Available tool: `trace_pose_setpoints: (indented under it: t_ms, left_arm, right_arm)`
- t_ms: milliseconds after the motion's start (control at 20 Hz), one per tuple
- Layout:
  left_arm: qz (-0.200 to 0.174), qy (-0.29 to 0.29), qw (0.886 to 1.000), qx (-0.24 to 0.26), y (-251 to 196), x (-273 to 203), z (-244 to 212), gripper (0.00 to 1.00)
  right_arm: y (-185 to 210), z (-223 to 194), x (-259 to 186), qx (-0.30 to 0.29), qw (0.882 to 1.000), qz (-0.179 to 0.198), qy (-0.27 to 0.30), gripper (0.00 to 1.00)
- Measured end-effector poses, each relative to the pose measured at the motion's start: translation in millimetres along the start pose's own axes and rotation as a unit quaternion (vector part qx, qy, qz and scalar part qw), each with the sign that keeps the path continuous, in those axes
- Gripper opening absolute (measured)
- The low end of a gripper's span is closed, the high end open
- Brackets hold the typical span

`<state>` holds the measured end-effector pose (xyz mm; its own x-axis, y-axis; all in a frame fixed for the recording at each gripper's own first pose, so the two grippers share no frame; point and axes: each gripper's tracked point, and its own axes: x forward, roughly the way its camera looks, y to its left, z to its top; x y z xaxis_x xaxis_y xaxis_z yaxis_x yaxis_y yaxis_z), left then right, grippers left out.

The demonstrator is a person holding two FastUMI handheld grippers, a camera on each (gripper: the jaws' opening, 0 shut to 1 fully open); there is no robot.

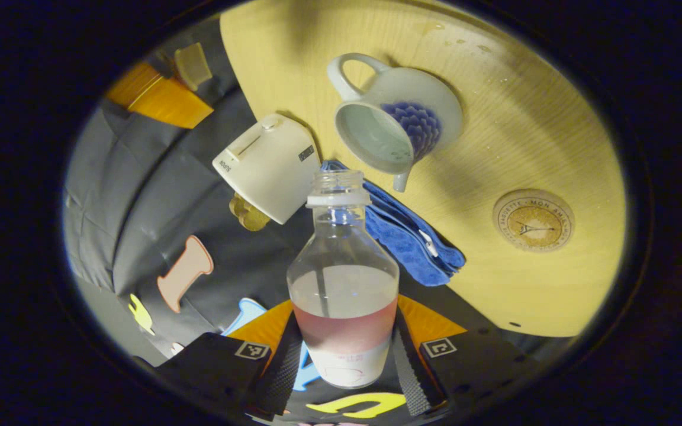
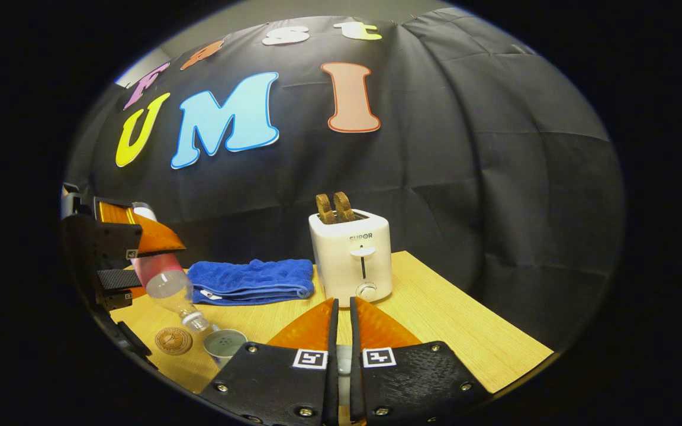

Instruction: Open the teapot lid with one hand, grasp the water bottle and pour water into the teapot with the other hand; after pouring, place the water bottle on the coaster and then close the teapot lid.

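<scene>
My two handheld grippers, seen up close

On my right gripper point(image 2: 341, 331) I see black textured plates with silver screws and square black-and-white markers; my left gripper point(image 1: 346, 367) shows matching markers and ribbed straps.

A: What stands behind the tabletop point(image 2: 436, 307)?
B: A black cloth wall point(image 2: 465, 177), hanging in folds and creases. Above its top edge a strip of pale grey wall point(image 2: 293, 12) shows.
A: And the tabletop itself?
B: Light wood grain, with a straight far edge near the cloth. In the left gripper view its surface point(image 1: 530, 118) looks warm yellow under the light, with a few small wet spots.
</scene>
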<state>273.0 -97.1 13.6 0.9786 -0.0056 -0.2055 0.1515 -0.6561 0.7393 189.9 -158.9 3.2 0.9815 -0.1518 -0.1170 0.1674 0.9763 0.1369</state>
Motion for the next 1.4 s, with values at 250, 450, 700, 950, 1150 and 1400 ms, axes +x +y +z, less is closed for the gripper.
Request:
trace_pose_setpoints:
  t_ms: [250, 450, 700, 950, 1150, 1400]
  left_arm:
    - [-0.026, -0.006, 0.984, -0.175, -35, -9, -24, 0.84]
    - [-0.045, -0.002, 0.959, -0.281, -65, -20, -38, 0.84]
    - [-0.061, -0.014, 0.908, -0.413, -89, -23, -33, 0.85]
    - [-0.056, -0.019, 0.833, -0.55, -100, -18, -21, 0.85]
    - [-0.036, -0.037, 0.733, -0.678, -102, -12, 2, 0.85]
    - [-0.017, -0.059, 0.582, -0.811, -89, -11, 33, 0.85]
  right_arm:
    - [3, 0, 0, -0.001, 1.0, 0.002, 0.0, 0.07]
    - [10, 0, -1, -0.004, 1.0, 0.008, 0.0, 0.07]
    - [19, -5, 1, -0.014, 1.0, 0.014, 0.004, 0.07]
    - [20, -7, 2, -0.014, 1.0, 0.016, 0.007, 0.07]
    - [23, -7, 2, -0.012, 1.0, 0.019, 0.008, 0.07]
    - [26, -12, 3, -0.009, 1.0, 0.024, 0.013, 0.07]
